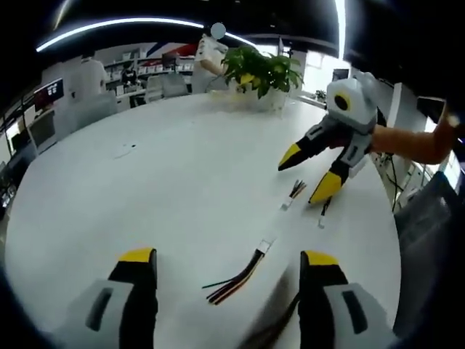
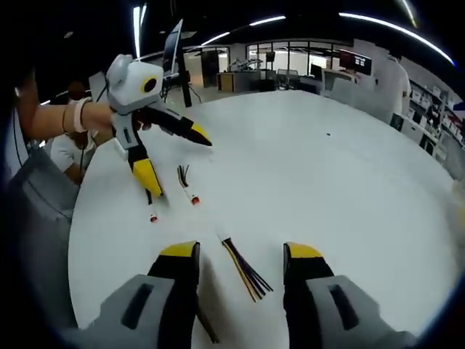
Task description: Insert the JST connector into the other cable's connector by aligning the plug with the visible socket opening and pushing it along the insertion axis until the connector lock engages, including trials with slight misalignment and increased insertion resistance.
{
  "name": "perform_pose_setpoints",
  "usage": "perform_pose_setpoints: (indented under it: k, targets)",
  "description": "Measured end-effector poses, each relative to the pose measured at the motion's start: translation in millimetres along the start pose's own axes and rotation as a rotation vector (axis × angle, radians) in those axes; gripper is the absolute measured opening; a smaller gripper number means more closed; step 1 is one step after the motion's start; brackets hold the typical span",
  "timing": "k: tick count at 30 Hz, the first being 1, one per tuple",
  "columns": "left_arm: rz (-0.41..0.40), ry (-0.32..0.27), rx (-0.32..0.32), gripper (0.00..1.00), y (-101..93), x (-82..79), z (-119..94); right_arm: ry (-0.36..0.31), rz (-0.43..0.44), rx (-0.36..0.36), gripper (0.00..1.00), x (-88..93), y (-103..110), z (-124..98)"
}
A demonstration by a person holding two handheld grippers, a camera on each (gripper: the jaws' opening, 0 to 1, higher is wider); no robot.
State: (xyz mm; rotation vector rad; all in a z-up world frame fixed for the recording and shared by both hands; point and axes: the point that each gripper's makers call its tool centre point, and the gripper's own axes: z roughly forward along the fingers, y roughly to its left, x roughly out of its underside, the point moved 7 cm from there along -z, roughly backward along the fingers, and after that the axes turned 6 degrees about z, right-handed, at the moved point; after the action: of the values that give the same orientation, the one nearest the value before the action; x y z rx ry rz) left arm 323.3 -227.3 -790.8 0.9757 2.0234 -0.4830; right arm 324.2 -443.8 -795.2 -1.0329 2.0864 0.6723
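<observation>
White worktop (image 1: 160,174) carries both cables. My left claw (image 1: 227,263) gapes wide, empty, w/ one cable (image 1: 243,273) lying between its tips; right claw (image 1: 314,174) open, empty, hovering over far cable (image 1: 293,195).

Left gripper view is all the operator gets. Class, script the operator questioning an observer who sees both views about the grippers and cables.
Operator: Is my left gripper holding anything?
Observer: No. Seen from the right gripper view, the left gripper is open and empty above the table.
Operator: What lies nearest it?
Observer: A short cable whose connector end looks red from this side.
Operator: And at the right gripper?
Observer: The right gripper is open, with a fan of loose wires on the table between its jaws.
</observation>
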Motion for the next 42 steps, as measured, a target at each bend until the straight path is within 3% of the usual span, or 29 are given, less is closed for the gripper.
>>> perform_pose_setpoints:
  k: [6,9,17,20,26,31,35,42]
  targets:
    - [0.059,-0.018,0.023,0.68,0.2,1.6,0,-0.035,-0.012,-0.034,0.34,-1.1,-1,4]
    - [0.085,-0.023,0.058,0.57,-1.7,3.0,1,-0.049,-0.024,-0.049,0.32,-3.0,-1,6]
    - [0.101,-0.057,0.094,0.43,-4.4,1.1,3,-0.063,-0.074,-0.1,0.24,-1.7,0,13]
    - [0.106,-0.071,0.135,0.37,-8.4,-0.2,4,-0.062,-0.084,-0.106,0.22,-1.7,0,13]
    - [0.138,-0.062,0.16,0.37,-11.5,1.9,9,-0.063,-0.109,-0.113,0.21,2.0,-3,13]
    - [0.173,-0.075,0.185,0.29,-13.5,1.4,11,-0.072,-0.138,-0.121,0.18,5.2,-5,14]
    - [0.167,-0.075,0.194,0.27,-13.7,2.8,14,-0.1,-0.145,-0.13,0.17,3.9,-4,15]
    - [0.181,-0.08,0.21,0.23,-15.7,4.6,17,-0.091,-0.182,-0.136,0.15,7.5,0,15]
